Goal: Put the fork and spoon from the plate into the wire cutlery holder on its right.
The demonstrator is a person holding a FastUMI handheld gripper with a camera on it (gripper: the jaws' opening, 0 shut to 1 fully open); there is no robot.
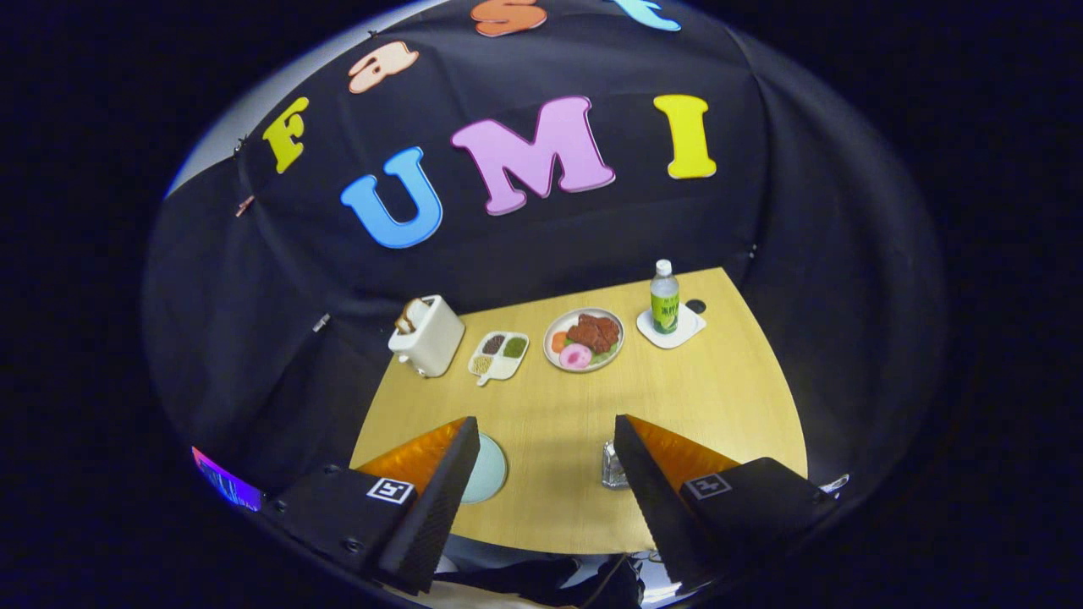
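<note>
Above plate [489, 470] and holder [612, 466], claw [546, 440] gapes

We see the pale plate [489, 468] half hidden behind the left finger, and the wire cutlery holder [612, 465] partly behind the right; fork and spoon are too small to tell.

Table [719, 397] matt light wood (smooth); toaster [427, 336] glossy plastic; holder [612, 465] shiny wire.
</note>
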